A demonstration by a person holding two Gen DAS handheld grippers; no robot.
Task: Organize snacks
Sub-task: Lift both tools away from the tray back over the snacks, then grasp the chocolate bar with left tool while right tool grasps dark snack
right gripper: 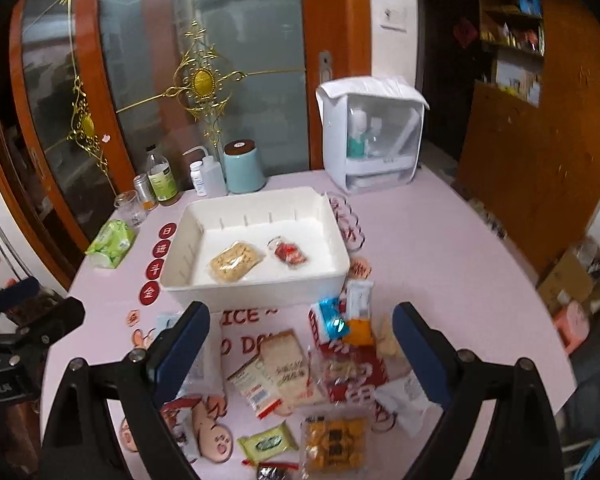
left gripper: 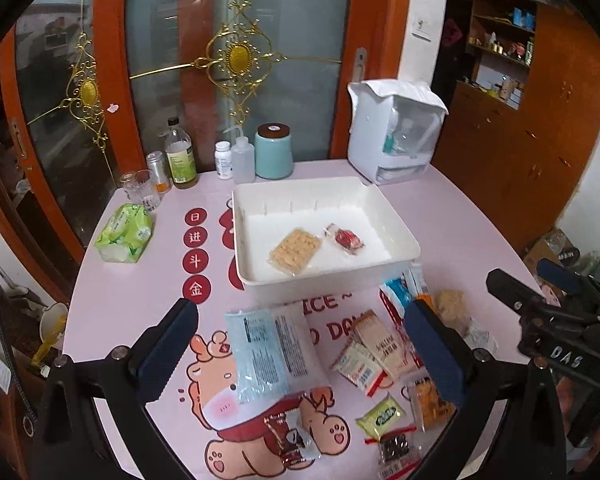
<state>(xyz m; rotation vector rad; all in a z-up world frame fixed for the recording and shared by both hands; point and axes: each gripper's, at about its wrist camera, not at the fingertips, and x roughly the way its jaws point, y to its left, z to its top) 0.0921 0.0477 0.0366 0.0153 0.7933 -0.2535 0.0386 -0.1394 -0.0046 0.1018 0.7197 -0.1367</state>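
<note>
**Both claws released above the loose packets, bin straight ahead**

Left gripper hangs with its jaws spread wide and nothing between them; right gripper likewise stands released and empty, and shows at the right edge of the left wrist view, so the two are side by side.

Directly under the left claw lies the pale blue packet, its long axis running roughly away from the camera and tilted a little leftward, so the finger line already crosses its narrow width. Under the right claw sits a fanned pair of cream biscuit packets, with an orange packet and a small green packet nearest the camera. That heap is crowded, wrappers touching and overlapping; the blue packet has bare cloth on its left side, which I judge the easier pick.

Beyond the pile stands the white bin, its near wall just past the snacks. Inside lie a cracker pack and a red-wrapped sweet, apart from each other, leaving open floor toward the back and left.

Bottles and a teal canister stand well behind the bin.
</note>
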